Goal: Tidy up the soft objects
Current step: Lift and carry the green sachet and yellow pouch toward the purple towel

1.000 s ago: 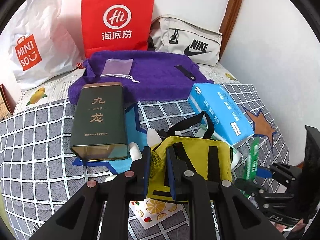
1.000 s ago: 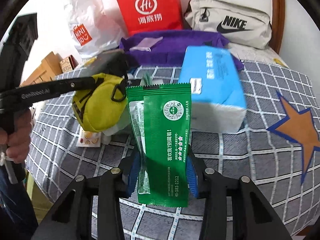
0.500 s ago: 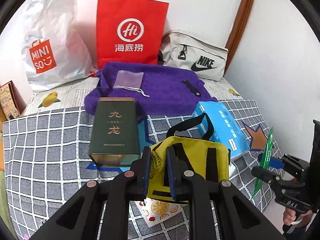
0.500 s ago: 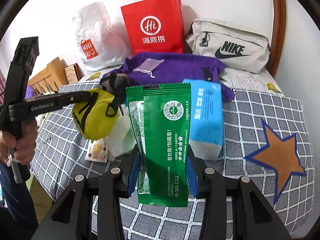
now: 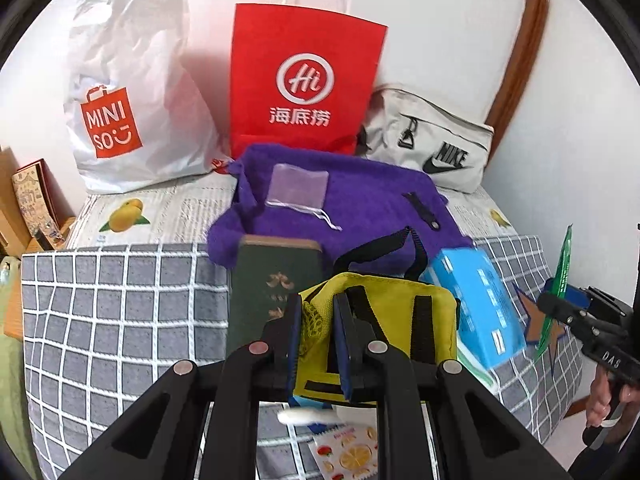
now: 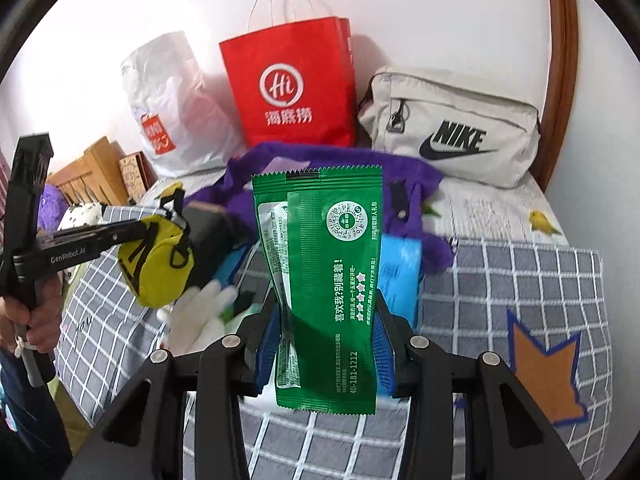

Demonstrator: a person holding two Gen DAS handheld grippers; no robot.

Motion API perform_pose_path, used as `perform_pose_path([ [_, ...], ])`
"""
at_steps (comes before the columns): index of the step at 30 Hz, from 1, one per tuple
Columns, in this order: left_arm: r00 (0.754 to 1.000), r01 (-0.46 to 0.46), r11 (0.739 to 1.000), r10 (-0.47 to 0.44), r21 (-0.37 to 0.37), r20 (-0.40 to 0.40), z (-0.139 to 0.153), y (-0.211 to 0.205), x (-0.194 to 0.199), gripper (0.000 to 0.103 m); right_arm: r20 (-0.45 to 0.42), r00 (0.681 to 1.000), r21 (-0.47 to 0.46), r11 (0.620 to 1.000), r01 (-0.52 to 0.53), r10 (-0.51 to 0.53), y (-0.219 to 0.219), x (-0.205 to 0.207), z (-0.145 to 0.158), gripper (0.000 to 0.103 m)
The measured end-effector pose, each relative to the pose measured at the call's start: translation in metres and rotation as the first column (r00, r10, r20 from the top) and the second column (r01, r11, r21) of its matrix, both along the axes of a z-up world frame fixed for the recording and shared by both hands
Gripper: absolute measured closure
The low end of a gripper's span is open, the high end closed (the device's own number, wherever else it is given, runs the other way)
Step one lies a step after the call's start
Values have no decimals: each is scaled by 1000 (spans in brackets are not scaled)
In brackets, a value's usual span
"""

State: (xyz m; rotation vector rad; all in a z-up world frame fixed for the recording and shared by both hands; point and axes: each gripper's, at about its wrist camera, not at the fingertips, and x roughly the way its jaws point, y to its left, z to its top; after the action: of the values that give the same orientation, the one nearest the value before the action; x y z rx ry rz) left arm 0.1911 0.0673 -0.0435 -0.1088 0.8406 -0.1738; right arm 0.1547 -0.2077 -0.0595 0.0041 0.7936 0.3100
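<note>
Left hand-held gripper (image 5: 316,336): jaws nearly closed, pinching mesh edge of yellow fabric pouch w/ black straps (image 5: 396,320), held above the grey checked bed cover (image 5: 120,320). Right hand-held gripper (image 6: 326,344): jaws part-open, clamped on both edges of flat green foil sachet (image 6: 332,280), upright between pads, clear of bed. Below, on bed: purple fleece bag (image 5: 360,204) w/ small clear drawstring pouch (image 5: 298,186) on top; dark green tin (image 5: 272,288); blue tissue pack (image 5: 480,304). Red paper bag (image 5: 300,80) & white plastic bag (image 5: 128,92) at wall; contents unseen.
</note>
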Motion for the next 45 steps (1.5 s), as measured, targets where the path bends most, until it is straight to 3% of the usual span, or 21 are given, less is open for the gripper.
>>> perform_pose_path([
  [11, 999, -41, 999, 41, 33, 5, 9, 6, 49, 88, 3, 1000, 29, 999, 25, -25, -10, 70, 19, 62],
  [27, 997, -69, 995, 71, 68, -14, 9, 10, 132, 88, -24, 1000, 14, 1000, 9, -8, 11, 166, 23, 62],
  [32, 998, -58, 997, 60, 50, -32, 1, 8, 153, 88, -50, 999, -12, 1000, -7, 6, 15, 186, 7, 62],
  [45, 993, -54, 997, 59, 58, -102, -34, 10, 182, 88, -226, 974, -22, 1000, -6, 1, 11, 228, -58, 62],
])
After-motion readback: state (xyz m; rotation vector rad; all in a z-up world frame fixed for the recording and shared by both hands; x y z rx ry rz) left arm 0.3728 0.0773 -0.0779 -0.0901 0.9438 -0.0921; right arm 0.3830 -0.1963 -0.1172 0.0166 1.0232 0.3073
